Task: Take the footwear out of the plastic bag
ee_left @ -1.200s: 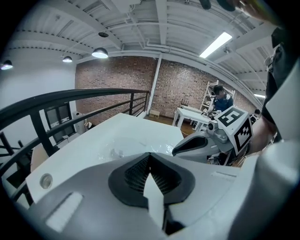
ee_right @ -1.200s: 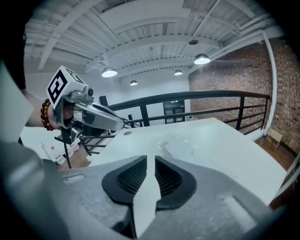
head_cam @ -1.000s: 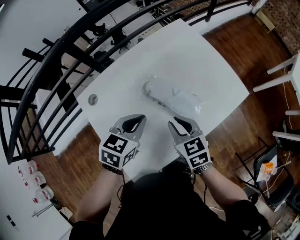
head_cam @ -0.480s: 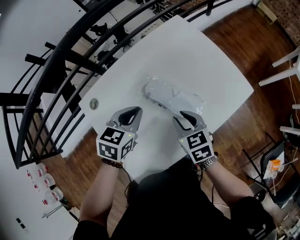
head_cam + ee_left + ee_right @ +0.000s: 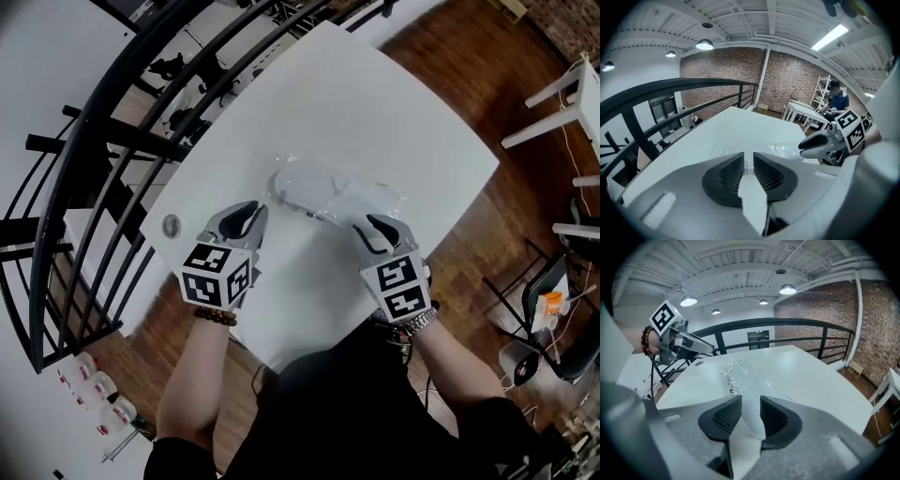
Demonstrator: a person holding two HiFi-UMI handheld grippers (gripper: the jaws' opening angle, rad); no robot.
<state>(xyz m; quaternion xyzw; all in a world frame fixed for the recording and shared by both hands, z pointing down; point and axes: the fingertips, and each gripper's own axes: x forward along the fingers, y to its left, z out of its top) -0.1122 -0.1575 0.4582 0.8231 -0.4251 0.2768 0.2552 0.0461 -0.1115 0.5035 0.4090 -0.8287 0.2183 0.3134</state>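
Observation:
A clear plastic bag (image 5: 361, 199) lies in the middle of the white table (image 5: 412, 122), with pale grey-white footwear (image 5: 302, 183) inside it. My left gripper (image 5: 253, 213) sits just left of the bag's near end. Its jaws are opening, only a narrow slit apart, and nothing is between them (image 5: 748, 157). My right gripper (image 5: 367, 226) is at the bag's right end with its jaws apart. In the right gripper view (image 5: 751, 401) the crinkled bag (image 5: 740, 373) reaches into the gap, and the pads do not press on it.
A black metal railing (image 5: 103, 141) curves round the table's left and far sides. A round grommet (image 5: 172, 225) sits near the table's left edge. White tables (image 5: 562, 84) and a chair (image 5: 553, 319) stand on the wooden floor at the right. A person (image 5: 837, 98) stands far off.
Both grippers have moved forward to the bag, the right one reaching its right end. The left jaws, shut before, have parted slightly.

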